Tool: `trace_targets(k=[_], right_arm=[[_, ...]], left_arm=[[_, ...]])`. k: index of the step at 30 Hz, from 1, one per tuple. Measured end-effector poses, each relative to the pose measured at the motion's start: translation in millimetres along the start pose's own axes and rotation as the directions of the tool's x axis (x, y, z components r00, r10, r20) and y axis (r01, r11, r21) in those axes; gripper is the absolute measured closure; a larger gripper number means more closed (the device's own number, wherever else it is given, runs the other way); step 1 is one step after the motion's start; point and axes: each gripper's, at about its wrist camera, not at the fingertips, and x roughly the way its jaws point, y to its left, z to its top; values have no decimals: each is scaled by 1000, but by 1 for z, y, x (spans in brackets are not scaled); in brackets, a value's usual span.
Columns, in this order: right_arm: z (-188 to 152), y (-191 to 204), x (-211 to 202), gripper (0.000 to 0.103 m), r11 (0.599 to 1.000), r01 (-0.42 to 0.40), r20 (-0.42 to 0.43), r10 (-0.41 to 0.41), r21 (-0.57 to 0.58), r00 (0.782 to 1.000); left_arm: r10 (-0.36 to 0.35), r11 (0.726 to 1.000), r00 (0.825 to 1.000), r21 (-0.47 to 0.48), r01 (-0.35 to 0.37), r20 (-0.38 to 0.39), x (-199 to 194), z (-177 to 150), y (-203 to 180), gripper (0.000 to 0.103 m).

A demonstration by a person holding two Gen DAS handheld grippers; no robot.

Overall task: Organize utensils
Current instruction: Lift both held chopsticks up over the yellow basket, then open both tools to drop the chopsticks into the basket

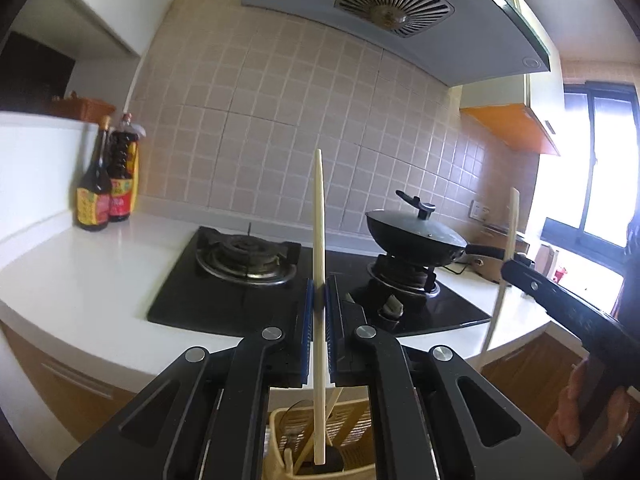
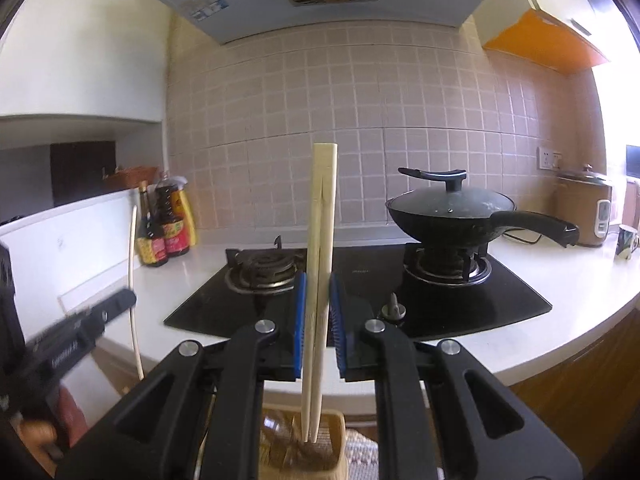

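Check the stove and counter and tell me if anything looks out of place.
Nothing spilled or damaged. The lidded wok sits level on its burner and the sauce bottles stand upright. Only oddity: each gripper holds chopsticks upright above a holder basket.

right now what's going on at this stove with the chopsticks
A person holds a gripper in each hand above the counter by the gas stove. The left gripper is shut on a single chopstick, held upright. The right gripper is shut on a pair of chopsticks, also upright. Both hang over a beige utensil holder below them. A lidded wok sits on the right burner.
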Motion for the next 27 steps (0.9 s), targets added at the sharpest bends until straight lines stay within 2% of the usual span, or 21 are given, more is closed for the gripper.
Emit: trace_targets(k=[4, 9, 17, 20, 23, 24, 27], right_arm=[[-9, 2, 16, 93, 1000, 10, 8, -10, -8, 1000], [-34, 8, 25, 93, 998, 37, 4, -37, -49, 999], [-60, 3, 29, 92, 999, 25, -6, -25, -27, 1000], [-65, 1, 23, 90, 1000, -7, -35, 6, -13, 999], [-70, 1, 8, 65, 1000, -26, -50, 26, -6, 998], [-71, 1, -1, 50, 1000, -29, -45, 28, -4, 999], [-76, 2, -27, 48, 999, -39, -50, 40, 5, 998]], left_arm=[[-3, 1000, 1000, -17, 4, 15, 11, -11, 7, 99], [29, 1000, 999, -11, -28, 38, 19, -32, 9, 99], [14, 1000, 999, 5, -15, 33, 23, -57, 13, 99], [-6, 1000, 1000, 0, 6, 20, 18, -63, 16, 98], [-35, 999, 999, -18, 35, -6, 10, -67, 19, 91], [-35, 999, 999, -18, 35, -11, 5, -69, 19, 89], [-41, 999, 999, -20, 40, -18, -15, -71, 19, 74]])
